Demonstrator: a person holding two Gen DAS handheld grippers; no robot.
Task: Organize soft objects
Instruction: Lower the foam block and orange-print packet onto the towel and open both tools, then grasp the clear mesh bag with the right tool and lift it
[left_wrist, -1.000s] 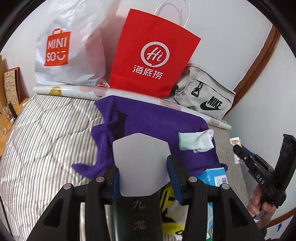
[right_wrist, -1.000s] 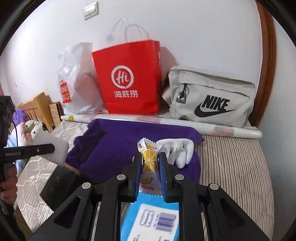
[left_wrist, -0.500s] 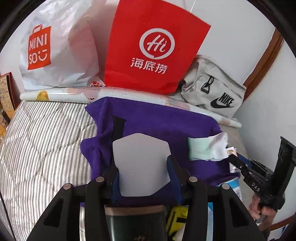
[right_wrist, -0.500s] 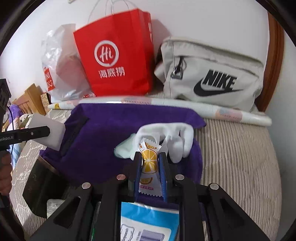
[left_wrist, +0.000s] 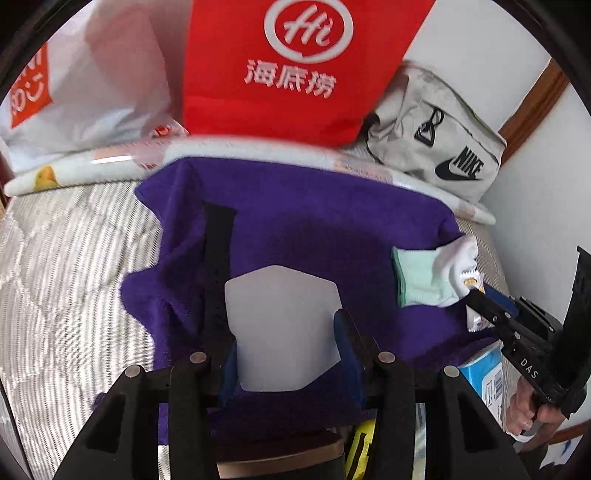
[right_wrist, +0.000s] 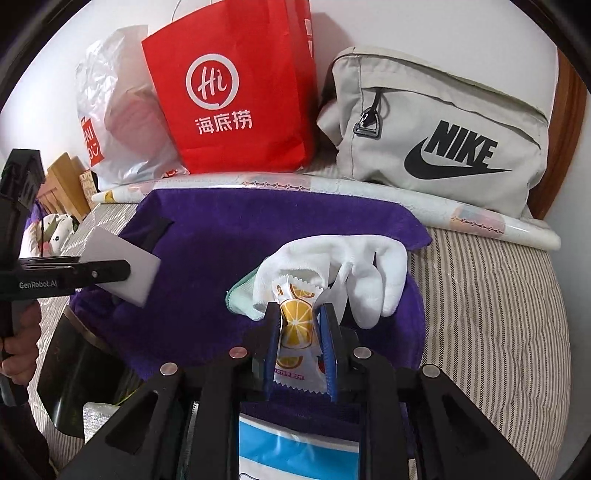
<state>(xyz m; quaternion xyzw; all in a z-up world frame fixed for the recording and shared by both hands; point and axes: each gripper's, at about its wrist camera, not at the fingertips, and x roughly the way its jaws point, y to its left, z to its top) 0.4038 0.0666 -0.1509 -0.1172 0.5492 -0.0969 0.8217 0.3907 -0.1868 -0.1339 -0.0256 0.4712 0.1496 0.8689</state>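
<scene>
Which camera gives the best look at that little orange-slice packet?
The right wrist view: the orange-slice packet sits front and centre between the right gripper fingers, print readable. The left wrist view shows only a small sliver beside the sock.

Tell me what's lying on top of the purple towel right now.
On the purple towel lies a white sock with a mint cuff, plus a black strap near its left side. What lies under the sock is hidden.
</scene>
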